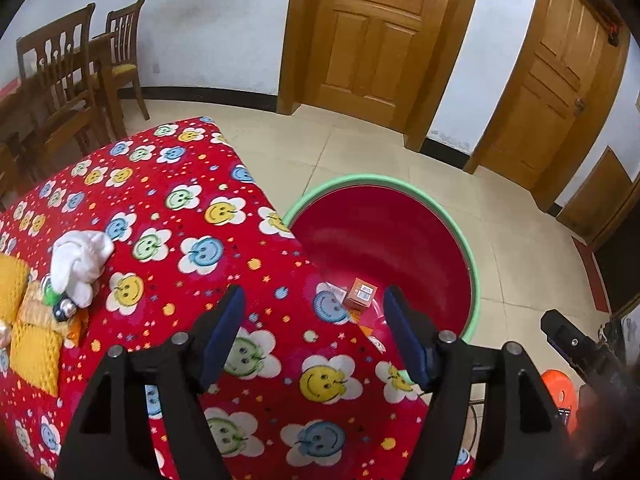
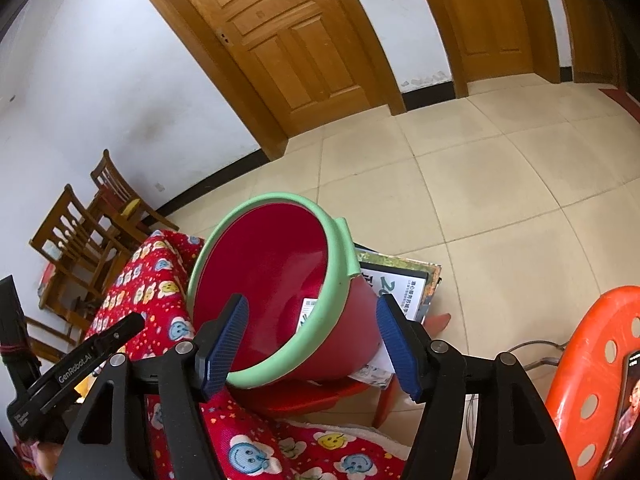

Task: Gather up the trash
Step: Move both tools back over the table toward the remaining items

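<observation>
Both the left gripper and right gripper hang open and empty. A small orange box lies inside the red bucket beside the table's corner. A crumpled white tissue sits near the left edge of the tablecloth.

Red bucket with mint-green rim stood upright beside red smiley-flower surface, just off its corner, resting on red stool over printed papers. Inside bucket, near bottom: small orange box with white barcode label, tilted; beside it second small carton, partly hidden by surface edge. On surface, well apart from bucket: crumpled white tissue lying on yellow snack packets and small dark item, unclear.
</observation>
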